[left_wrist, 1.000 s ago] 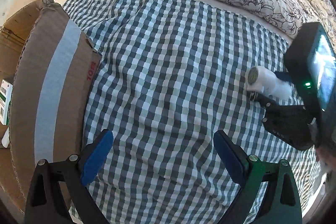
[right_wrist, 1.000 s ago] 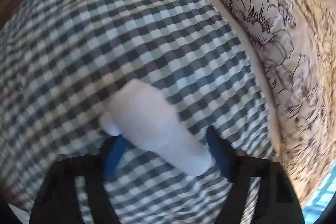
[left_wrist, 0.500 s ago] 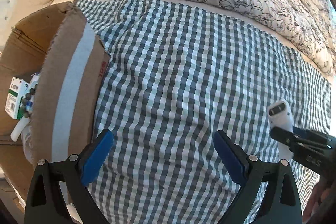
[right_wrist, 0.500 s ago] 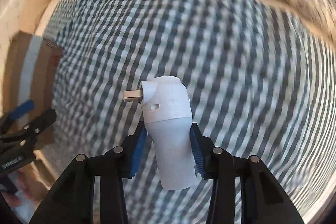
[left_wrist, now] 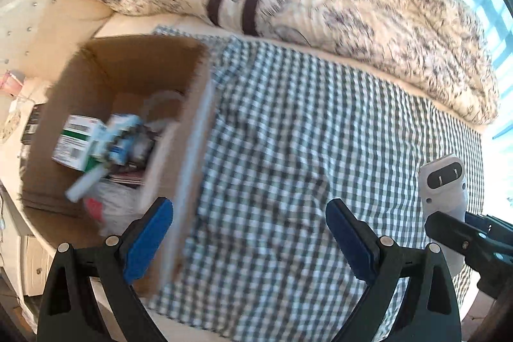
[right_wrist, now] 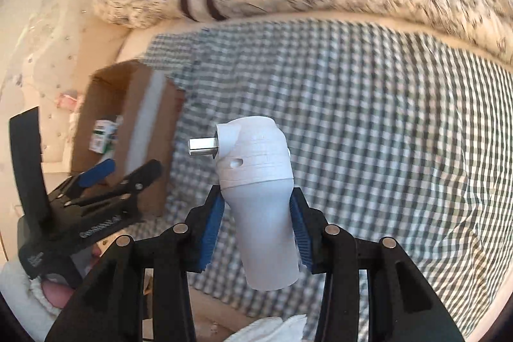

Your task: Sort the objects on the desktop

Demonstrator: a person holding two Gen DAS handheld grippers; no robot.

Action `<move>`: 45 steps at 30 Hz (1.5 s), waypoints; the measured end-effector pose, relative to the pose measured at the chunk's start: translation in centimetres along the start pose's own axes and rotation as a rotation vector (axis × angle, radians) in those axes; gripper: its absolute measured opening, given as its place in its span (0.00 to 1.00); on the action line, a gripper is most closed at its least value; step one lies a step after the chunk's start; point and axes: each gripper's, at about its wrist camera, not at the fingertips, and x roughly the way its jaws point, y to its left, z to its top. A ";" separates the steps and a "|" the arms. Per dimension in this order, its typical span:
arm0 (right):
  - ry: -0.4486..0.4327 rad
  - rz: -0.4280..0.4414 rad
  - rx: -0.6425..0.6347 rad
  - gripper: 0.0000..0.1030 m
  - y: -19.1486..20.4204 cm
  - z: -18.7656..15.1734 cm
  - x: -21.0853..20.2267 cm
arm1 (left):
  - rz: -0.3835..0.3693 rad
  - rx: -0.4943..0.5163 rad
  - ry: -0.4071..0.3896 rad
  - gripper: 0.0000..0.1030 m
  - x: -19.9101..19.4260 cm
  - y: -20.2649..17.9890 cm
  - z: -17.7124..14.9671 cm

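white adapter [right_wrist: 256,178]: pinched in right gripper [right_wrist: 258,223], above checked cloth [right_wrist: 368,124]
left gripper [left_wrist: 248,233]: spread, holding nothing
cardboard box [left_wrist: 105,69]: holds packets, left of cloth

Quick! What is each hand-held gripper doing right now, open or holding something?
Left hand-held gripper: open, holding nothing.
Right hand-held gripper: shut on the white charger plug.
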 end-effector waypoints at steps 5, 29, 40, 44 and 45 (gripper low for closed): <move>-0.033 0.030 -0.062 0.40 7.9 0.0 -0.1 | 0.016 0.032 -0.058 0.96 -3.2 5.5 0.6; -0.165 -0.143 0.124 0.80 24.1 0.3 4.2 | -0.070 0.228 -0.046 0.97 -3.6 19.1 2.7; -0.261 -0.256 0.256 0.84 19.7 -4.7 -1.5 | -0.106 0.277 -0.109 1.00 -6.6 14.7 3.6; -0.272 -0.267 0.257 0.86 19.0 -5.1 -2.5 | -0.090 0.278 -0.098 1.00 -6.6 13.9 3.1; -0.275 -0.266 0.257 0.86 18.8 -5.2 -2.5 | -0.086 0.275 -0.093 1.00 -6.6 13.8 3.1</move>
